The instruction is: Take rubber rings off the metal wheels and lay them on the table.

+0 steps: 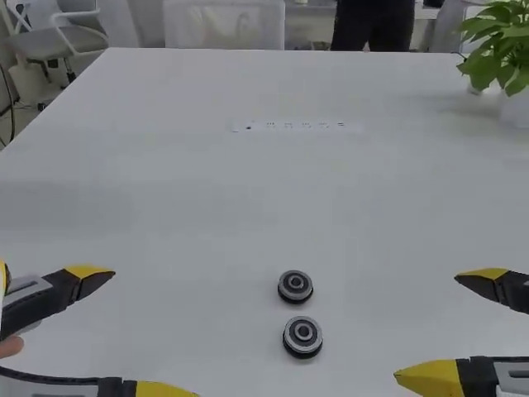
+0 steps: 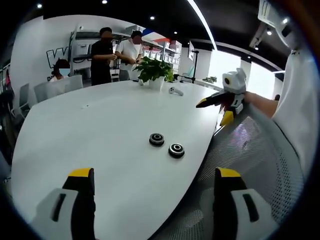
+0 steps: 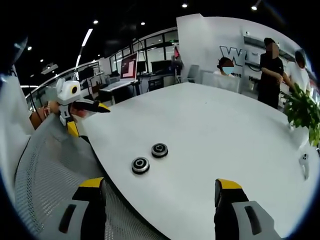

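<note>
The nearer wheel (image 1: 302,337) and the farther wheel (image 1: 295,286) are lying flat near the front edge of the table (image 1: 264,182), each wearing its dark rubber ring (image 1: 286,337). The left gripper (image 1: 124,329) and the right gripper (image 1: 450,324) are hovering beside them, both wide open and empty. I think one claw should be pinning a wheel while the other is peeling.

matt white table (image 1: 248,190), shiny metal wheels (image 1: 295,286), blk rubber rings (image 1: 302,350)

Cannot read the tiny marks (image 1: 289,125) far across the table (image 1: 165,182); cannot separate rubber rings (image 1: 302,353) from metal wheels (image 1: 296,285) at this size; lose the left gripper (image 1: 150,331) past the near-left edge, the right gripper (image 1: 428,327) past the near-right; lose part of the potted plant (image 1: 498,45) far right.
</note>
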Action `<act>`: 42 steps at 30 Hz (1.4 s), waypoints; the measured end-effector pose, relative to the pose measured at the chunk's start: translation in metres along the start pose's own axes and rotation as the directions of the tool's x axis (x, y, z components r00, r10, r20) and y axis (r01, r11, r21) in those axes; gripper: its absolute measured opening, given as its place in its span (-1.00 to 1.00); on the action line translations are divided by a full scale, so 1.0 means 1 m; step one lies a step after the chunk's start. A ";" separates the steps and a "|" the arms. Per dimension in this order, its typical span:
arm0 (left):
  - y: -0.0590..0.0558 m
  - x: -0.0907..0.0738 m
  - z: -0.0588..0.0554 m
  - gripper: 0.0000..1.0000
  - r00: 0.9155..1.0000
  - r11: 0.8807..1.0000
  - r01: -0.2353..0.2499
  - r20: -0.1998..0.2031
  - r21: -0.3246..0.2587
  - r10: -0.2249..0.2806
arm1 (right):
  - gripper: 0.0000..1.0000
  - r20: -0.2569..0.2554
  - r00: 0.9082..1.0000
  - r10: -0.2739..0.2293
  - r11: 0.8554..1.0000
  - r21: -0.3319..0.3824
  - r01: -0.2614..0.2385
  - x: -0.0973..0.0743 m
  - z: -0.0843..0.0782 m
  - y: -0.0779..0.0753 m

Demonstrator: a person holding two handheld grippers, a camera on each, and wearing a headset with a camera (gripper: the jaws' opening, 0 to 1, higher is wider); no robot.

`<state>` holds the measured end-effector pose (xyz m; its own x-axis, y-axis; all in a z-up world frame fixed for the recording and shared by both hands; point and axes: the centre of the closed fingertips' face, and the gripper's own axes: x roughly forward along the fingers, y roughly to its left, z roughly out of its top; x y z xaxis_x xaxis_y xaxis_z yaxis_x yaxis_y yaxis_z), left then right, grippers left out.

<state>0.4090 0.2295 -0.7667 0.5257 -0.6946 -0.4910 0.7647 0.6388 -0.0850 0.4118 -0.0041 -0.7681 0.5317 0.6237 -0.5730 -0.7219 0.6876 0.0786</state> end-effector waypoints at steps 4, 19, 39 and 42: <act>0.001 -0.001 0.015 0.97 0.999 1.000 0.021 0.033 -0.002 -0.021 | 0.77 0.021 1.000 0.005 1.000 0.001 -0.005 -0.004 0.011 -0.003; 0.009 0.001 0.082 0.98 0.987 0.992 0.060 0.142 0.110 -0.075 | 0.69 0.145 0.987 0.065 0.997 -0.043 -0.059 -0.004 0.064 0.000; 0.010 0.027 0.148 0.98 0.976 0.938 0.117 0.135 0.327 -0.169 | 0.60 0.180 0.963 0.202 0.967 -0.195 -0.167 0.015 0.120 0.008; 0.007 0.037 0.153 0.97 0.971 0.933 0.137 0.144 0.334 -0.194 | 0.57 0.169 0.961 0.219 0.963 -0.196 -0.185 0.024 0.120 0.008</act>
<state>0.4909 0.1576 -0.6526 0.4158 -0.8453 -0.3354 0.9094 0.3906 0.1430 0.4723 0.0613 -0.6836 0.4279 0.8124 -0.3961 -0.8802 0.4741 0.0215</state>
